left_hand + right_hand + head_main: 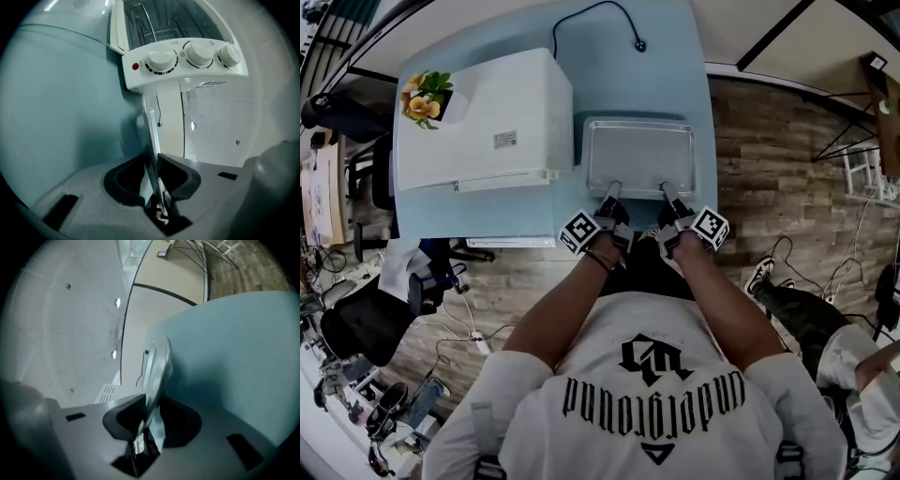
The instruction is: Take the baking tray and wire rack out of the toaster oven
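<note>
The silver baking tray (637,155) lies level on or just above the blue table (652,70), right of the white toaster oven (483,122); I cannot tell whether it touches. My left gripper (611,190) is shut on the tray's near rim at the left, my right gripper (669,190) on the same rim at the right. In the left gripper view the tray (151,124) runs edge-on between the pads of the left gripper (153,174), with the oven's knob panel (187,58) beyond. In the right gripper view the tray (157,366) is clamped in the right gripper (151,416).
A pot of orange flowers (424,96) stands on the oven's far left corner. A black power cord (614,11) trails over the table's back. Office chairs (356,319) and cables crowd the floor at the left; another person's shoe (761,274) is at the right.
</note>
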